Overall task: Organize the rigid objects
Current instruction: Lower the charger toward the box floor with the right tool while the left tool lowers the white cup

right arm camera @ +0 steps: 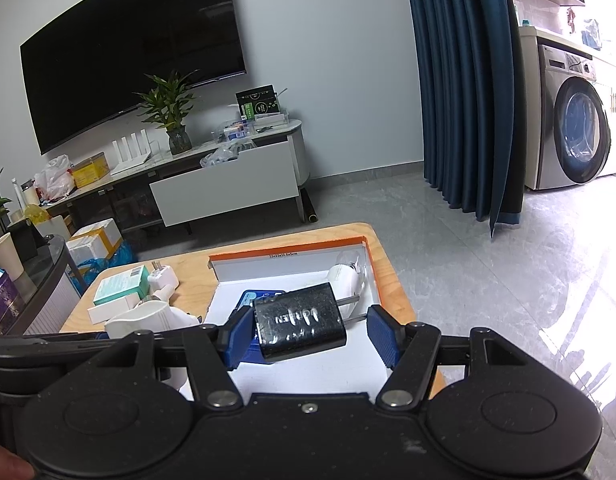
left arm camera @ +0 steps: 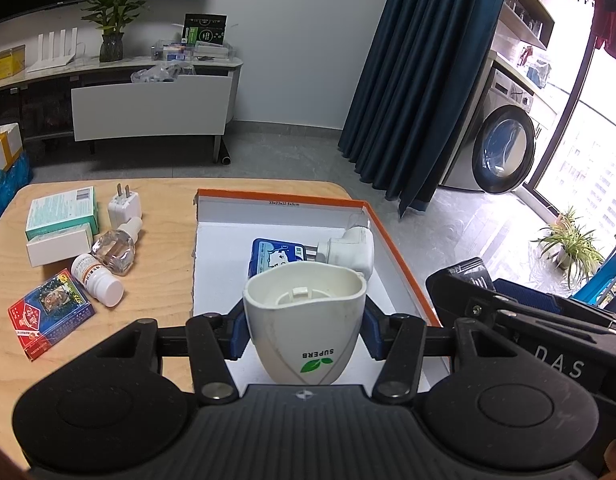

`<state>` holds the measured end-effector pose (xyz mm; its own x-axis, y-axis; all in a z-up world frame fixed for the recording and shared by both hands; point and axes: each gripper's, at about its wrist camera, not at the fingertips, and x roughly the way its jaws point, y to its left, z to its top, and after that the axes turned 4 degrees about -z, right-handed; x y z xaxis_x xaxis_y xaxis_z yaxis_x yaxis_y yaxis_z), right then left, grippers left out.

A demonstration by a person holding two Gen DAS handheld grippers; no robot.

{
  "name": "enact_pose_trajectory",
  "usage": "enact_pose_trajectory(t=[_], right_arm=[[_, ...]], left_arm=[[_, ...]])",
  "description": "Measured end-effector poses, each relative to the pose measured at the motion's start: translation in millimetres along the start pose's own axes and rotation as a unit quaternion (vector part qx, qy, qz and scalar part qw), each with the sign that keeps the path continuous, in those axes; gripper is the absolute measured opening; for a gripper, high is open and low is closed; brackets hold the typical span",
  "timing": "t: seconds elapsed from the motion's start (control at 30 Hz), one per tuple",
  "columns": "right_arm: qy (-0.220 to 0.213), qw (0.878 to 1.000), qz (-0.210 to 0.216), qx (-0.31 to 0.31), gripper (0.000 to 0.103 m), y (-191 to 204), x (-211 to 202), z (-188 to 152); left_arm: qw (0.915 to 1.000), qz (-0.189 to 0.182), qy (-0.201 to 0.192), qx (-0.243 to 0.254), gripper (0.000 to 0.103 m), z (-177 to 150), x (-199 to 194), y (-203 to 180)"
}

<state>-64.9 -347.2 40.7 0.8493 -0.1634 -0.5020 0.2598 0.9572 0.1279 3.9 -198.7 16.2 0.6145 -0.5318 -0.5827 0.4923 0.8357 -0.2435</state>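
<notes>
My left gripper (left arm camera: 303,328) is shut on a white cup-shaped holder (left arm camera: 305,320) marked SUPERB, held over the near end of an orange-rimmed white box (left arm camera: 392,248). In the box lie a blue pack (left arm camera: 273,254) and a white plug-in device (left arm camera: 350,250). My right gripper (right arm camera: 308,334) holds a black charger (right arm camera: 297,328) above the same box (right arm camera: 291,249); the left pad presses its body and the prong tips meet the right pad. The white holder (right arm camera: 147,316) shows at the left of the right wrist view.
On the wooden table (left arm camera: 163,208) left of the box lie a green-white carton (left arm camera: 63,210), a white carton (left arm camera: 59,246), a white charger (left arm camera: 123,206), a clear liquid bottle (left arm camera: 115,248), a white pill bottle (left arm camera: 97,280) and a card box (left arm camera: 51,316). Beyond the table is floor, a blue curtain (left arm camera: 420,80) and a TV cabinet (left arm camera: 151,108).
</notes>
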Motion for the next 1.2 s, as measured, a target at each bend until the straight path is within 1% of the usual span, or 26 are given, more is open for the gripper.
enact_pose_trajectory(t=[0.23, 0.57, 0.9, 1.2], right_arm=[[0.003, 1.0, -0.001, 0.001, 0.074, -4, -1, -13], [0.006, 1.0, -0.002, 0.002, 0.074, -5, 2, -12], [0.029, 1.0, 0.002, 0.006, 0.074, -15, 4, -25], [0.05, 0.999, 0.007, 0.012, 0.074, -30, 20, -9]], left_arm=[[1.0, 0.0, 0.006, -0.004, 0.054, -5, 2, 2], [0.9999, 0.0, 0.011, -0.008, 0.054, -9, 2, 3], [0.9996, -0.001, 0.025, -0.015, 0.054, -6, 8, 4], [0.9992, -0.002, 0.038, -0.011, 0.054, -5, 18, 3]])
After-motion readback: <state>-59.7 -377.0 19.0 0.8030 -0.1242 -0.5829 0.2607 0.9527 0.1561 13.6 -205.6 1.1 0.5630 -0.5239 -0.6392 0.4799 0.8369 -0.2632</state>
